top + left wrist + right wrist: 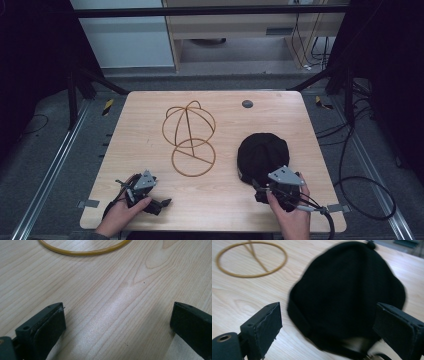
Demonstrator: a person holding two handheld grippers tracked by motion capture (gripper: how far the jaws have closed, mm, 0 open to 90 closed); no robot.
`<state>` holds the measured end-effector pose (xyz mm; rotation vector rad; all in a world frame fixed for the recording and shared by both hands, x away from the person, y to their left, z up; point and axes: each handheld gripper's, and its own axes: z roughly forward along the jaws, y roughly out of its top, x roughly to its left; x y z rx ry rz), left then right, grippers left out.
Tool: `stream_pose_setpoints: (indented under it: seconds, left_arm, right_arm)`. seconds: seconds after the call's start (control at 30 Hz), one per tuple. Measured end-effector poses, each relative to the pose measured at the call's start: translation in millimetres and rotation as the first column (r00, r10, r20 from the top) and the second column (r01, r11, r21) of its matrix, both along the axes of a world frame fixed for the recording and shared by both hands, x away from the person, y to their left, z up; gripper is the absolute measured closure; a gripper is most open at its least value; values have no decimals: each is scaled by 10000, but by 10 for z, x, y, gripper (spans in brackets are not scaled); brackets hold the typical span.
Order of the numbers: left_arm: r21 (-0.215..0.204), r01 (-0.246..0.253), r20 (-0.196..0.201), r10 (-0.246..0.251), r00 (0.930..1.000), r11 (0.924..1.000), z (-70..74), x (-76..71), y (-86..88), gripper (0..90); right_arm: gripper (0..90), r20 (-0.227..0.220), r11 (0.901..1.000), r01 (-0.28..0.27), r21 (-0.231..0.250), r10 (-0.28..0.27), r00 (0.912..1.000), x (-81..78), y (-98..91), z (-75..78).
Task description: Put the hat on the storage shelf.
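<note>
A black cap (262, 155) lies flat on the right half of the wooden table (150, 120). My right gripper (272, 186) sits at its near edge, open, with the cap (347, 292) between and just beyond the jaws. A gold wire hat stand (189, 136) stands at the table's middle, a domed frame over a round base ring. My left gripper (145, 192) rests near the front left, open over bare wood, with an arc of the base ring (85, 250) ahead of it. Both grippers are held by a person's hands.
A small dark round disc (247, 104) sits near the table's far edge. Black cables (360, 195) trail off the right side onto the floor. Metal rails run along both sides of the table.
</note>
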<state>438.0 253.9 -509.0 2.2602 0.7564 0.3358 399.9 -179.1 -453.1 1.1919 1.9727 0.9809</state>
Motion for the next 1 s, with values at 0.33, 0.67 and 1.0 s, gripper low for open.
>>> stream_pose_setpoints:
  seconds: [0.33,0.67,1.0]
  left_arm:
    - [-9,-2,12,2,10000,10000,-1,0,0,0]
    - [-35,-14,13,14,10000,10000,-3,0,-3,0]
    - [-21,-20,5,20,10000,10000,-2,-1,-2,0]
  right_arm:
    - [64,-320,9975,627,320,-617,9976,-6,-154,-35]
    - [86,-1099,9956,583,-731,-662,9917,179,-165,99]
    - [170,-2978,9791,-922,-1814,347,9540,630,-259,499]
